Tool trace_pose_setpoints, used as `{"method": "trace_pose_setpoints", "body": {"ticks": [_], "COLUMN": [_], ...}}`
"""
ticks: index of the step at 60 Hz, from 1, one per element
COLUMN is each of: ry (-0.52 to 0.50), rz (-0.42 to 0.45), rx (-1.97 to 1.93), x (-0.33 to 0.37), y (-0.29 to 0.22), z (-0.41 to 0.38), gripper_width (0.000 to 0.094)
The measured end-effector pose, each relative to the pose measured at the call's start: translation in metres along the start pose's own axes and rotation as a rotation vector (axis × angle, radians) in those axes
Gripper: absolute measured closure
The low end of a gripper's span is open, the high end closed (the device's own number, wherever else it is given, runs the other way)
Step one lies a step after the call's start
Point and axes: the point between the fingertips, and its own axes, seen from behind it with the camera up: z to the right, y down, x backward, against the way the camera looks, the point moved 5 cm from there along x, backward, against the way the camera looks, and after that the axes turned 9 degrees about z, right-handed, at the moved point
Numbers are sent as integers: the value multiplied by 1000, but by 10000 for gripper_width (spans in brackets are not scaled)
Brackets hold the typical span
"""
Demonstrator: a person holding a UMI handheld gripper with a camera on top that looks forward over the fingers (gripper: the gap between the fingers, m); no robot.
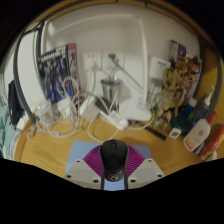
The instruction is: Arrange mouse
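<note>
Between the fingers we see a black mouse [114, 158] with a dark grey wheel strip, set against the magenta pads [93, 160] on pale grey, faceted fingers. Under and ahead of them runs a warm honey-yellow wooden desk [55, 150], crossed beyond the fingertips by white cables [75, 118] and white plugs. We make out a white wall [125, 38] farther off, and a red-and-white object [197, 136] ahead to the right.
</note>
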Motion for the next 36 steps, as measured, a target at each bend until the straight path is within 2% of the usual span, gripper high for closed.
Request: {"method": "trace_pose_setpoints", "body": {"ticks": [9, 10, 11, 14, 21, 27, 28, 30, 36], "ry": [-5, -6, -8, -5, -10, -12, -9, 4, 38], "rz": [-102, -115, -98, -98, -110, -129, -133, -137, -122], "rx": [5, 7, -3, -20, -33, -44, -48, -53, -39], "x": [-19, -20, -20, -19, -21, -19, -18, -14, 9], "y": [60, 66, 63, 64, 64, 66, 66, 65, 49], "z": [-5, -5, -5, -5, -5, -5, -4, -3, -1], "gripper_width": [679, 615, 670, 664, 530, 454, 357, 307, 256]}}
